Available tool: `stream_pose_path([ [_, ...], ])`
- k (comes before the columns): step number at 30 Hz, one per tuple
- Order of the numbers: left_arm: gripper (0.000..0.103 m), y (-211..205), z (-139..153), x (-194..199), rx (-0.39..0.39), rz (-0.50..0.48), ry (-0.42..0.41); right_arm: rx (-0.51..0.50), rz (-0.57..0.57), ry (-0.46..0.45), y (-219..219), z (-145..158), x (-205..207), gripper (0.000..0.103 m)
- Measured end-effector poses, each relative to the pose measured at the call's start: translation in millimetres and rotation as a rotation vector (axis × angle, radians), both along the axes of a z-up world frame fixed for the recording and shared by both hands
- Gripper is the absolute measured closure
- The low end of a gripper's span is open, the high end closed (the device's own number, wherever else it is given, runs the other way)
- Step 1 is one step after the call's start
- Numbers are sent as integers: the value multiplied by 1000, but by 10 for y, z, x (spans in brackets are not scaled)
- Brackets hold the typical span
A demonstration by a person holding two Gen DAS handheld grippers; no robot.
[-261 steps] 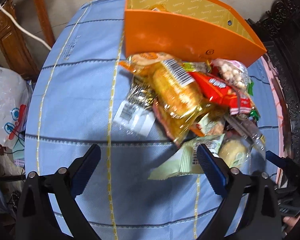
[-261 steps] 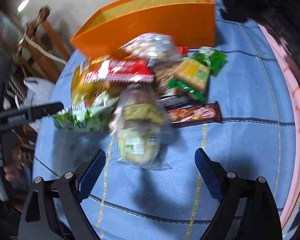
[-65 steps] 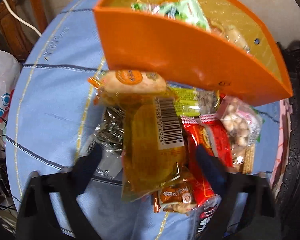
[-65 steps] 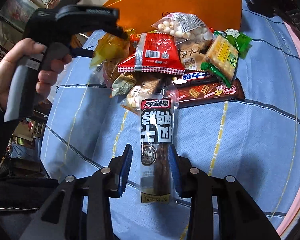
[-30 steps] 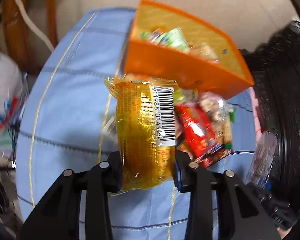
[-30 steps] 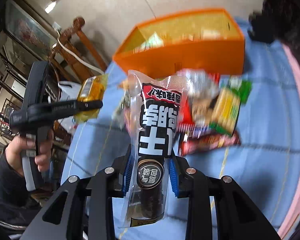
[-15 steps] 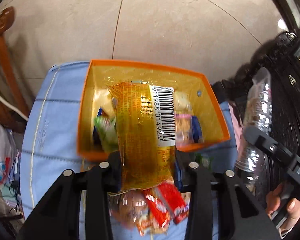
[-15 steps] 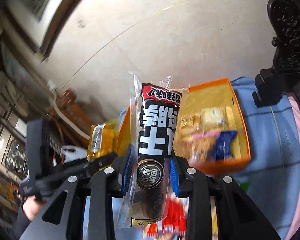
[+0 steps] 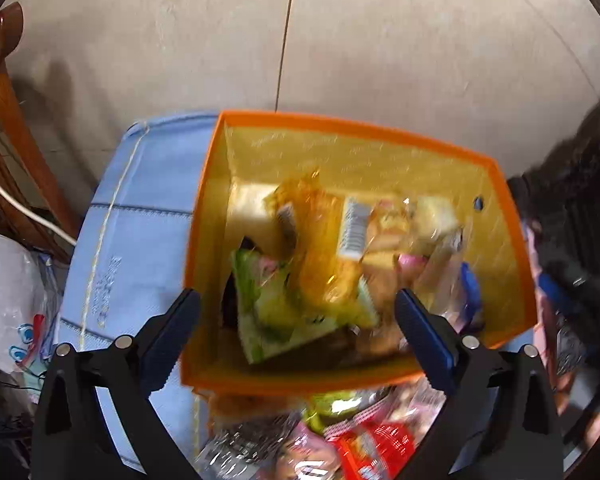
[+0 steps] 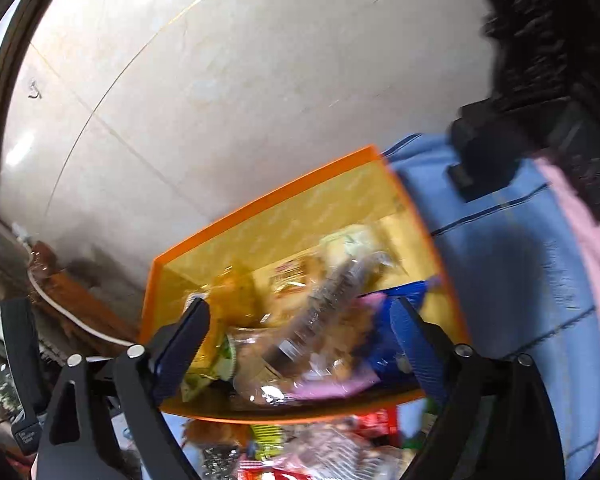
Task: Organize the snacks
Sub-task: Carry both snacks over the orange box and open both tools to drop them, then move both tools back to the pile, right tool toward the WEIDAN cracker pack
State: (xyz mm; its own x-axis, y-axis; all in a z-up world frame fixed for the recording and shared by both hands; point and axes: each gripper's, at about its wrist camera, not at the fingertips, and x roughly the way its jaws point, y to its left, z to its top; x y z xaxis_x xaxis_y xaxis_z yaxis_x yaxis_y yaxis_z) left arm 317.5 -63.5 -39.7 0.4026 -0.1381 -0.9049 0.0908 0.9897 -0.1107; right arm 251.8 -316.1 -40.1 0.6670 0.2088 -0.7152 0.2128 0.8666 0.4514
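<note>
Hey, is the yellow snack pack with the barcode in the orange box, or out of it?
In. The yellow snack pack lies inside the orange box on other packets, clear of the opening left tongs.

Orange box (image 9: 512,240), blue striped tablecloth (image 9: 140,216)

Bright daylight, floor glare, motion-blurred snacks (image 9: 324,256), fisheye-bent dark edges
</note>
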Motion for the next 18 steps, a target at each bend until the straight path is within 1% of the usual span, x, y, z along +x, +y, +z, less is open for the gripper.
stream_pose_path([
  [4,8,65,22,-231,72,-24,-16,-50,-18,6,-10,117,-286,7],
  [6,8,98,52,-356,72,-32,-16,-98,-1,-5,25,187,-470,7],
  [9,8,186,100,-612,53,-33,-21,-235,2,-35,78,291,-781,5],
  [11,8,238,106,-771,46,-31,-18,-370,-18,-65,140,328,-1026,4],
  [12,7,262,97,-860,49,-30,-15,-438,-24,-88,169,325,-1136,4],
  [13,6,278,73,-950,61,-31,-9,-530,-17,-115,226,327,-1294,4],
  [15,6,293,13,-1122,101,-33,-6,-659,9,-138,314,283,-1498,4],
  [16,6,296,-24,-1225,117,-39,-8,-726,5,-117,360,219,-1599,4],
  [17,6,303,-66,-1303,125,-43,-4,-757,3,-81,377,147,-1660,4],
  [18,6,313,-113,-1379,128,-45,4,-755,28,-30,383,41,-1730,4],
])
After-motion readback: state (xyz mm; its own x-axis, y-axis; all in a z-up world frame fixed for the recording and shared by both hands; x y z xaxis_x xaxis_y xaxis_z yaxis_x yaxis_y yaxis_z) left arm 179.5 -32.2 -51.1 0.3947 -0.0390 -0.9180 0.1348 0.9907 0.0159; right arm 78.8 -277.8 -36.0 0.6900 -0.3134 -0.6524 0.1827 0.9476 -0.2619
